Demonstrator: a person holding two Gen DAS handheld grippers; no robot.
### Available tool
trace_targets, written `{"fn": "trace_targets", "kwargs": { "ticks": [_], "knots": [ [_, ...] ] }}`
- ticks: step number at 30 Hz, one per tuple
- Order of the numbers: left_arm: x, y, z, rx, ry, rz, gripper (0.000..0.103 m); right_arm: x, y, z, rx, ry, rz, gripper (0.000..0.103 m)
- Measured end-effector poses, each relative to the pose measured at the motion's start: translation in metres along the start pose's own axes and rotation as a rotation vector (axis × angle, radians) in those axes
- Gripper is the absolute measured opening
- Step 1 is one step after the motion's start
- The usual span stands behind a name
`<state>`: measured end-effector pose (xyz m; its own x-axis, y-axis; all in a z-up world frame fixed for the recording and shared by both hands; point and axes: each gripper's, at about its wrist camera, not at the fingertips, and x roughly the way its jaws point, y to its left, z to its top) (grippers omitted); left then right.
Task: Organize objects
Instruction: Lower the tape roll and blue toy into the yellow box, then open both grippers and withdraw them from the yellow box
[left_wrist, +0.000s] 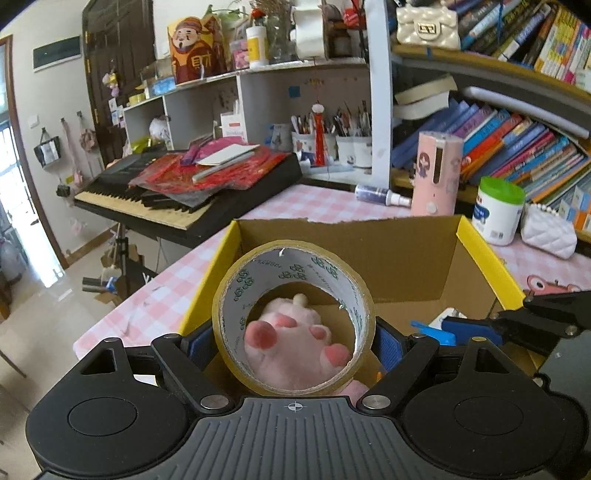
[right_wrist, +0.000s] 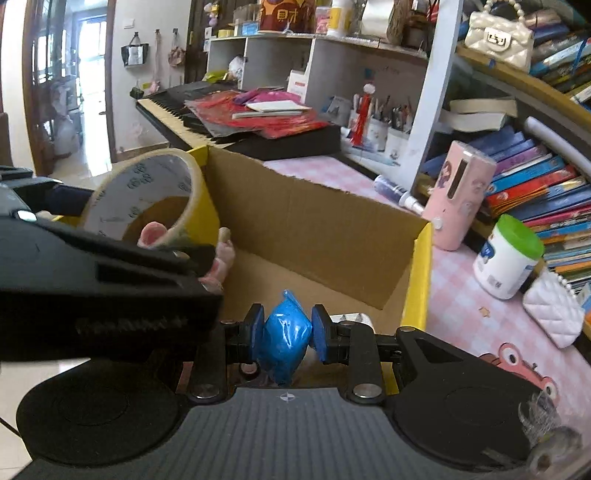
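My left gripper is shut on a wide roll of tan packing tape, held upright over the near left part of an open cardboard box with yellow rims. Through the roll's hole I see a pink plush toy lying in the box. My right gripper is shut on a small blue wrapped packet above the box's near edge. In the right wrist view the tape roll and the left gripper's black body sit at the left; in the left wrist view the right gripper's blue pads enter from the right.
The box stands on a pink checked tablecloth. Behind it are a pink cylinder, a green-lidded white tub, a white quilted purse and a spray bottle. Bookshelves fill the right; a keyboard with red papers stands at the left.
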<state>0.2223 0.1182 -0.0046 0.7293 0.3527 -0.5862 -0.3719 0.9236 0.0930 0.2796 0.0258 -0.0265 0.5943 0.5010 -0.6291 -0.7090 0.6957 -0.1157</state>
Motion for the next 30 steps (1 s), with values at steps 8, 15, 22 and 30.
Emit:
{"fn": "trace_targets", "kwargs": {
  "ticks": [8, 15, 22, 30],
  "knots": [
    [0.01, 0.003, 0.001, -0.041, 0.042, 0.017, 0.086, 0.002, -0.001, 0.002, 0.002, 0.02, 0.022, 0.027],
    [0.01, 0.004, -0.002, -0.063, 0.052, 0.013, 0.087, 0.002, -0.001, 0.001, 0.003, 0.022, 0.014, 0.027],
    [-0.005, 0.001, 0.0, -0.019, -0.013, 0.013, 0.094, 0.001, 0.001, 0.001, 0.025, 0.023, -0.001, 0.031],
    [-0.029, 0.007, 0.002, -0.038, -0.08, 0.009, 0.097, -0.019, 0.007, 0.003, 0.053, -0.039, -0.048, 0.06]
  ]
}}
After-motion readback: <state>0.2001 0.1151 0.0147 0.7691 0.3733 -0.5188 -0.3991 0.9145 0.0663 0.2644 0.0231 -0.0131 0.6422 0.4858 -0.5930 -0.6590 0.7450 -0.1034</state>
